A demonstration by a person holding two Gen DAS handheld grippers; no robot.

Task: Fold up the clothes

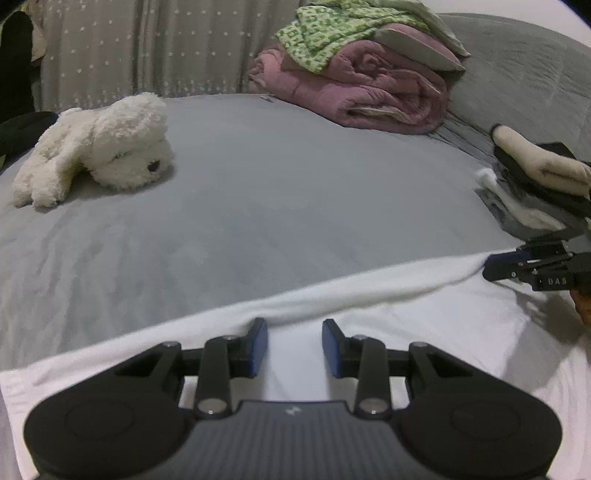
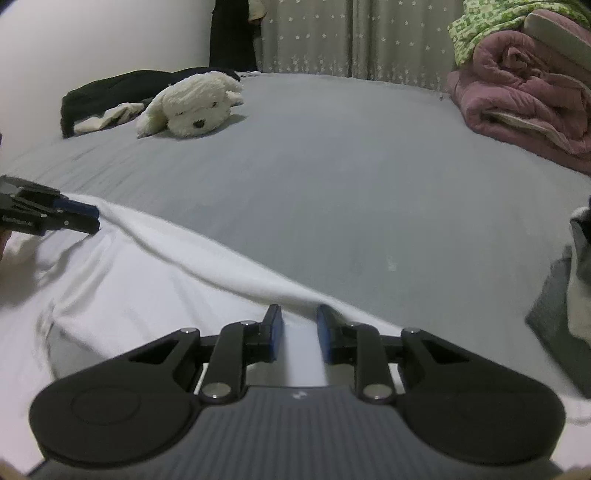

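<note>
A white garment (image 1: 406,325) (image 2: 147,288) lies spread on the grey bed sheet (image 1: 277,203) (image 2: 351,192), its far edge raised in a soft folded ridge. My left gripper (image 1: 294,326) hovers at that edge. Its blue pads stand apart, and only the cloth lying below shows in the gap. My right gripper (image 2: 298,314) sits at the same ridge further right, its jaws also apart over the fabric. Each gripper shows in the other's view: the right gripper (image 1: 491,266) at the garment's right end, the left gripper (image 2: 92,218) at its left end.
A white plush dog (image 1: 110,147) (image 2: 192,107) lies at the far left of the bed beside a black garment (image 2: 110,92). A rolled pink quilt (image 1: 369,92) (image 2: 524,92) with a green patterned cloth (image 1: 325,33) sits far right. A small pile of clothes (image 1: 535,192) lies at the right edge.
</note>
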